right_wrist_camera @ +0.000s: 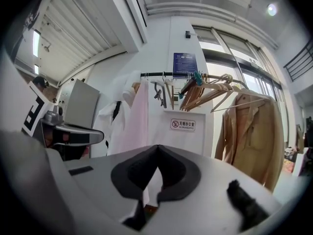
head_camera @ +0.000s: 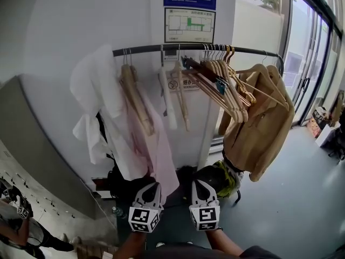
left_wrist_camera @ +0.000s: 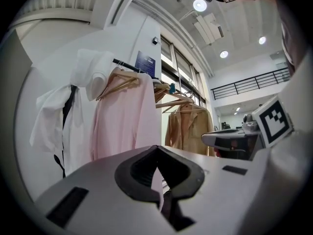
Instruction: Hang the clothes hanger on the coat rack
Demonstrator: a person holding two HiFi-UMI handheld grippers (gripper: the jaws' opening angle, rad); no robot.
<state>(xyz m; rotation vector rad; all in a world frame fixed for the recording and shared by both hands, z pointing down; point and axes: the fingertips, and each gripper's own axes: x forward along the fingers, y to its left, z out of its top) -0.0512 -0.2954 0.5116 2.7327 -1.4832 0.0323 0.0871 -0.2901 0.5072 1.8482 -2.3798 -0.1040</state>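
Note:
The coat rack's dark rail (head_camera: 178,48) runs across the top of the head view. On it hang a white garment (head_camera: 96,90), a pink shirt (head_camera: 153,144) on a wooden hanger (head_camera: 135,99), a white hanger (head_camera: 167,104), a bunch of bare wooden hangers (head_camera: 223,88) and a tan jacket (head_camera: 261,125). Low in that view, below the clothes, my left gripper (head_camera: 152,188) and right gripper (head_camera: 200,184) sit side by side. Both are shut with nothing between the jaws. My left gripper (left_wrist_camera: 156,149) points level at the pink shirt (left_wrist_camera: 124,124). My right gripper (right_wrist_camera: 157,148) faces the rail (right_wrist_camera: 168,74) and the wooden hangers (right_wrist_camera: 205,89).
A grey cabinet (head_camera: 38,144) stands at the left by the white wall. Dark and yellow-green bags (head_camera: 223,178) lie on the floor under the rack. Glass doors (head_camera: 310,63) fill the right side. A white panel with a warning sign (right_wrist_camera: 183,125) stands behind the rack.

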